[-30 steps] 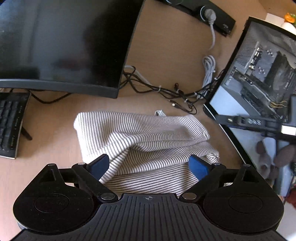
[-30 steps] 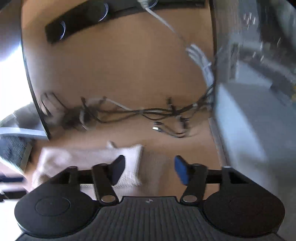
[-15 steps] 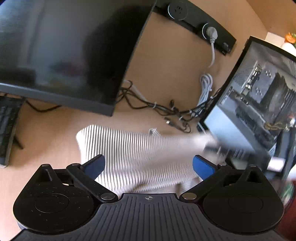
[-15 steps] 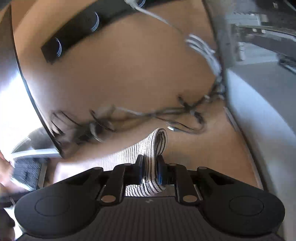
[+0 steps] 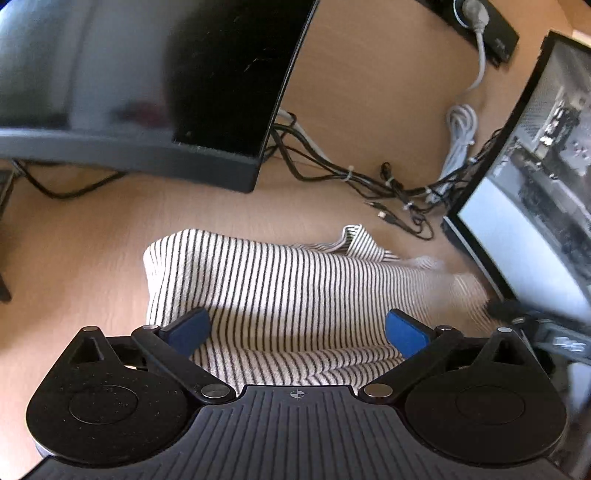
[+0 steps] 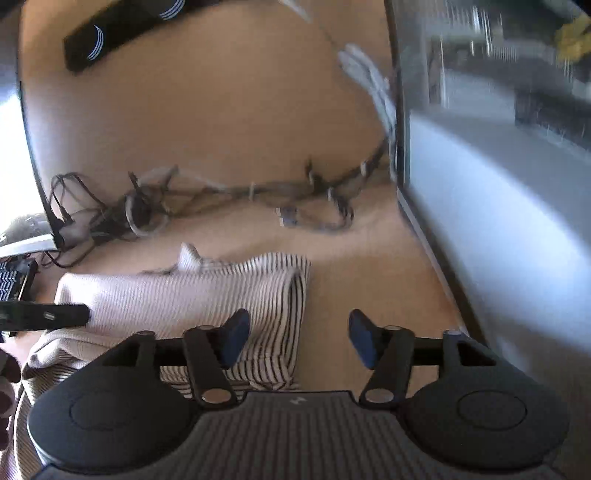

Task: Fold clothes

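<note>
Right in front of me my left gripper (image 5: 297, 328) is wide open, and its two blue fingertips (image 5: 188, 328) hang over the striped cloth (image 5: 280, 291) with nothing pinched between them. The cloth lies folded on the wooden desk (image 5: 85, 236) just ahead of this gripper and under it, with its black and white lines running away from me. A small corner of it sticks up at the far edge. My right gripper (image 6: 297, 338) is open too and holds nothing. Its left fingertip (image 6: 234, 338) is over the right end of the striped cloth (image 6: 273, 295), and its right fingertip is over bare desk (image 6: 369, 280). From this side the cloth reaches off to the left of the gripper, where it looks pale and blurry. Past the cloth, a tangle of dark cables (image 5: 354, 181) lies on the desk. Far off to the left of my left gripper stands a big black monitor (image 5: 147, 81). To the right I see a computer case (image 5: 539, 192) with a clear side. At the very back, on the wall, there is a black power strip (image 5: 480, 18) with a grey plug in it.
</note>
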Available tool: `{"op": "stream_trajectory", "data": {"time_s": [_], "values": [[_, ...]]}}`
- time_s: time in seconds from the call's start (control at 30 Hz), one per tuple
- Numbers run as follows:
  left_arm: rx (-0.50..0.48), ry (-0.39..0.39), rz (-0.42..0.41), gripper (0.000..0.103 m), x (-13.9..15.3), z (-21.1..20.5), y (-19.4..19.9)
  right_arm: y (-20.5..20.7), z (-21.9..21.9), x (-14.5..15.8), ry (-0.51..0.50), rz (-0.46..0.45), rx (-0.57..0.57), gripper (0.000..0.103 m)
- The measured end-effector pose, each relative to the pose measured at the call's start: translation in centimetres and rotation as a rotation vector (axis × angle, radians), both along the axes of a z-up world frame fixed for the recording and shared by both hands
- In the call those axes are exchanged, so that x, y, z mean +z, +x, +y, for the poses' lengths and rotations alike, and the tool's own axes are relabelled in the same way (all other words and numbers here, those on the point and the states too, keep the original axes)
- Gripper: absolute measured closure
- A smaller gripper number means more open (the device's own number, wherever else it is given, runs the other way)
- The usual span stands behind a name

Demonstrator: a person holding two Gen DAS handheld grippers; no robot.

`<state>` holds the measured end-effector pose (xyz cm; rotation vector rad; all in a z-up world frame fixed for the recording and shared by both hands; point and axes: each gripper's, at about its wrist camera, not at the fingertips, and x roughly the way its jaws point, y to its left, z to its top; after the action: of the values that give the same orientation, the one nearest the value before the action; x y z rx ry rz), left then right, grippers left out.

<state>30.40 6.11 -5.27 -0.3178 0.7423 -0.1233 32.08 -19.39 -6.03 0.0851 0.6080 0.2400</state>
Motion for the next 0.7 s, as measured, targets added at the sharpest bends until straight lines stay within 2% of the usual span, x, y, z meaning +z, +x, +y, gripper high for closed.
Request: {"op": "stream_trajectory", "data": {"time_s": [0.03,0.13,0.17,0.2,0.23,0.27,0.37,0.43,0.5,0.6,0.67,0.7], "values": [[0.011,0.007,0.002,0.0,0.3,-0.2,0.0,-0.2,0.2,0.5,0.001,-0.032,0.018,0.028],[0.006,0.007,-0.025,0.0,1.1,-1.0,-1.2,-0.1,1.4,2.0,0.009,-0.101,0.104,0.031],[0.008,0.001,-0.013,0.0,0.8,-1.2,-1.7,0.3,1.9,2.3,0.015,-0.104,0.144,0.043],[0.008,0.001,-0.003,0.0,0.4,-1.4,-2.1,0.9,2.6,2.6,0.022,-0.097,0.18,0.065],[0.008,0.002,0.007,0.0,0.0,-1.6,-2.5,1.9,3.2,2.7,0.051,-0.066,0.209,0.075],[0.001,0.029,-0.006,0.0,-0.2,-2.0,-3.1,3.1,3.7,2.8,0.098,-0.024,0.236,0.076],[-0.017,0.095,-0.045,0.0,-0.3,-2.9,-4.8,7.4,5.4,2.5,0.307,0.163,0.318,0.075],[-0.034,0.115,-0.07,0.0,-0.6,-3.5,-5.8,10.2,7.3,2.3,0.385,0.267,0.346,0.058],[-0.054,0.159,-0.105,0.0,-1.1,-4.0,-6.7,12.0,9.5,2.0,0.351,0.307,0.352,0.05],[-0.065,0.203,-0.146,0.0,-1.7,-4.5,-7.4,14.6,12.0,0.8,0.303,0.444,0.33,0.047],[-0.051,0.185,-0.167,0.0,-1.7,-4.2,-7.8,15.6,12.8,-0.3,0.309,0.539,0.294,0.043],[-0.051,0.174,-0.166,0.0,-1.7,-4.1,-7.8,16.2,13.2,-0.8,0.311,0.586,0.276,0.036]]}}
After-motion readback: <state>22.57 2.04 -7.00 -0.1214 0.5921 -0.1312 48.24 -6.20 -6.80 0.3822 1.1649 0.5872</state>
